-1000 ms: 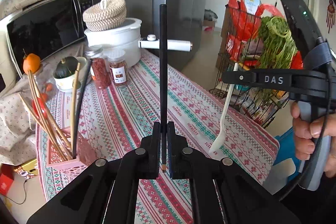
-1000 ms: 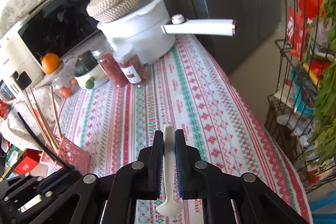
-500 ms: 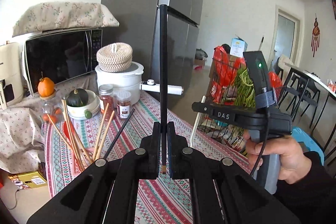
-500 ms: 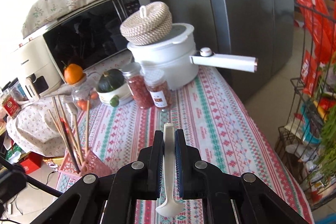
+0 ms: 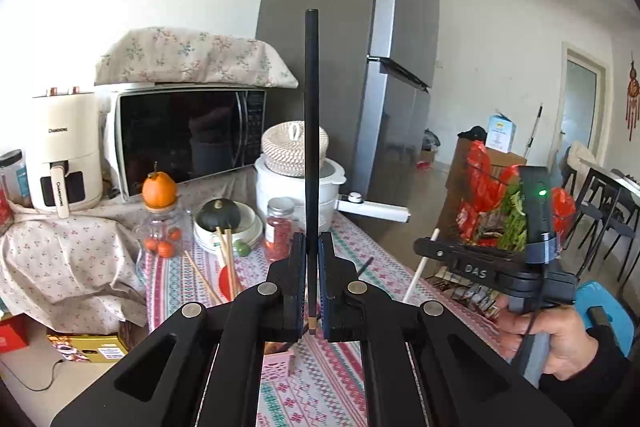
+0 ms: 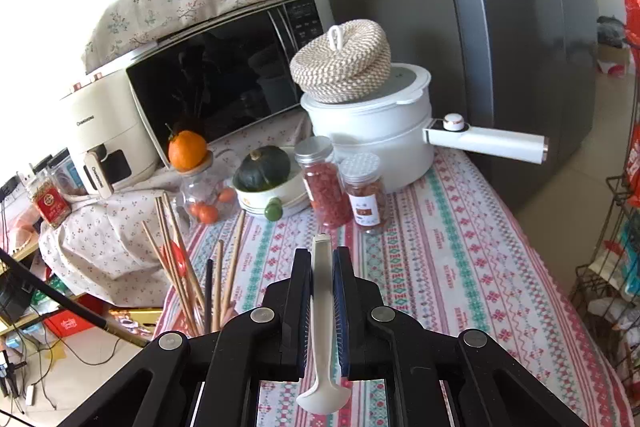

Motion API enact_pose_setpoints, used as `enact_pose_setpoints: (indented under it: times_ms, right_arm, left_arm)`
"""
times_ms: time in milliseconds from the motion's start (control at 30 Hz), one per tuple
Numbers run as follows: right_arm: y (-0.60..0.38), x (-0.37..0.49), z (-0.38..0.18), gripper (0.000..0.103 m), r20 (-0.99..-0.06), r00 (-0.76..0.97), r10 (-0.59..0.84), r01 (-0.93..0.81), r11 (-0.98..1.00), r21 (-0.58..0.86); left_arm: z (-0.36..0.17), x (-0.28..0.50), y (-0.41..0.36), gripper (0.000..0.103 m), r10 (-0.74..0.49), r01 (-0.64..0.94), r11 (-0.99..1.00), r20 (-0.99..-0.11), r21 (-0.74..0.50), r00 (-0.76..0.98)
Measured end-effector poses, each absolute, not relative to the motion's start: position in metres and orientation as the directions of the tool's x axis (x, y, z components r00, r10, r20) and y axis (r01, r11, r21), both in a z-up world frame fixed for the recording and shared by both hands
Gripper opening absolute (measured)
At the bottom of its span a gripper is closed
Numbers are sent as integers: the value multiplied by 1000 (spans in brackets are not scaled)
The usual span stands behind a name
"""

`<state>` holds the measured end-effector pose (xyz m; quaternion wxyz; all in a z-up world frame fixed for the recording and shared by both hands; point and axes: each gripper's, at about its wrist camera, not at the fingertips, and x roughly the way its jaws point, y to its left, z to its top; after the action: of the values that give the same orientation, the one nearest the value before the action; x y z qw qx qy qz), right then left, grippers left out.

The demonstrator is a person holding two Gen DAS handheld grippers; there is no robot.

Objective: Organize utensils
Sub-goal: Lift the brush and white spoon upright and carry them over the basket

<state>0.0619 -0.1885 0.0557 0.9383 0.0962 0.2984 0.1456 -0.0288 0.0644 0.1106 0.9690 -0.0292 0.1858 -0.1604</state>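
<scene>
Between the pads of the left gripper (image 5: 309,279) a black chopstick (image 5: 311,131) is pinched near its bottom end and sticks straight up. It is thin, stiff and light, so it may swing. The right gripper (image 6: 322,291) squeezes a white spoon (image 6: 321,327) by its handle; the spoon looks hard and smooth. Down to the left, past both grippers, a pink holder (image 5: 277,363) on the counter (image 6: 460,247) keeps more chopsticks (image 6: 176,267).
</scene>
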Motion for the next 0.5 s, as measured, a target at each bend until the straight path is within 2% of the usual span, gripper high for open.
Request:
enact_pose_setpoints:
  times_ms: [133,500]
  right_arm:
    - [-175,62,59,10,-514,781,354,-252,932,259]
    - [-149,60,58,10,-526,757,387,-314,922,227]
  left_arm:
    - [91,-5,77,5,-245,233,969,-388,-80,889]
    - [22,66,98,5,-212,148,976,-568,-158,795]
